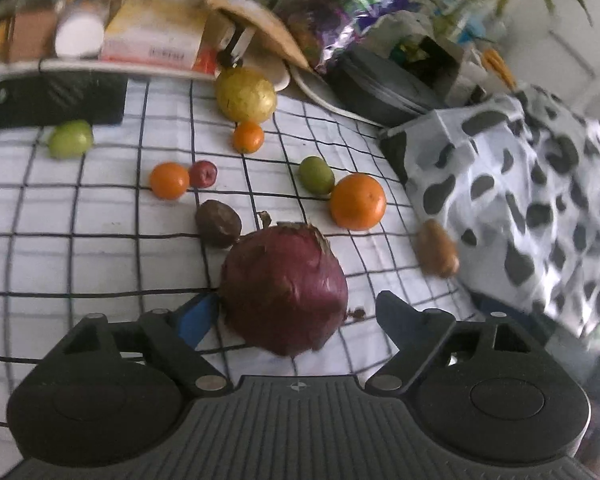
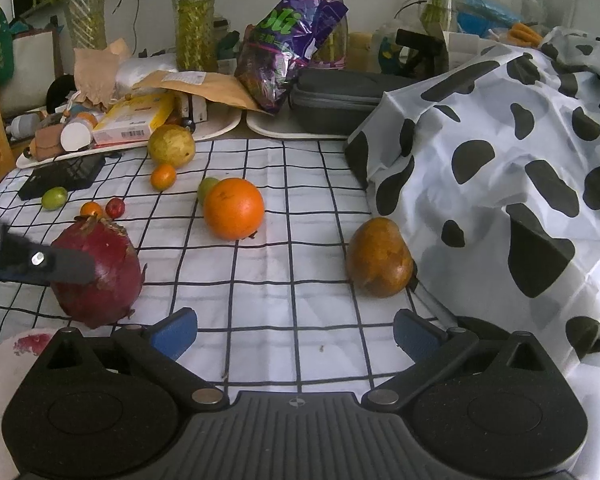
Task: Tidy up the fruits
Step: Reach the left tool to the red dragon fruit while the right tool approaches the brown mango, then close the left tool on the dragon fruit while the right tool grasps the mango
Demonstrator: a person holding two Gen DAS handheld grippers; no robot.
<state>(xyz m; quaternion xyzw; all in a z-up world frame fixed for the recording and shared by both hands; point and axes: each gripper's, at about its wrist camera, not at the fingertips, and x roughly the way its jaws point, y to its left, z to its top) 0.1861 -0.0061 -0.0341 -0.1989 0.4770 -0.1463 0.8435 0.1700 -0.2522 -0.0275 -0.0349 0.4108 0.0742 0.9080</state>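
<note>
While the fruits lie scattered on the checked cloth point(image 2: 300, 208), the scene reads so:

Left gripper point(image 1: 296, 312): jaws spread wide around the big dark-red fruit point(image 1: 285, 288) at lower centre; left finger at its skin, right finger apart from it.
Right gripper point(image 2: 296, 334): jaws wide, holding nothing, bare cloth between them.
Large orange point(image 2: 233, 208): centre of the right wrist view, a green fruit point(image 2: 206, 188) just behind it.
Brown-orange fruit point(image 2: 380, 257): right of centre, against the cow-print bag point(image 2: 500, 168).
Yellow pear-like fruit point(image 2: 171, 145): upper left, at the cloth's far edge.
Small fruits: an orange point(image 1: 248, 137), another orange point(image 1: 169, 181) touching a red one point(image 1: 203, 173), a green one point(image 1: 70, 139) near the black case point(image 1: 56, 98), a dark brown one point(image 1: 218, 223) just behind the red fruit.
</note>
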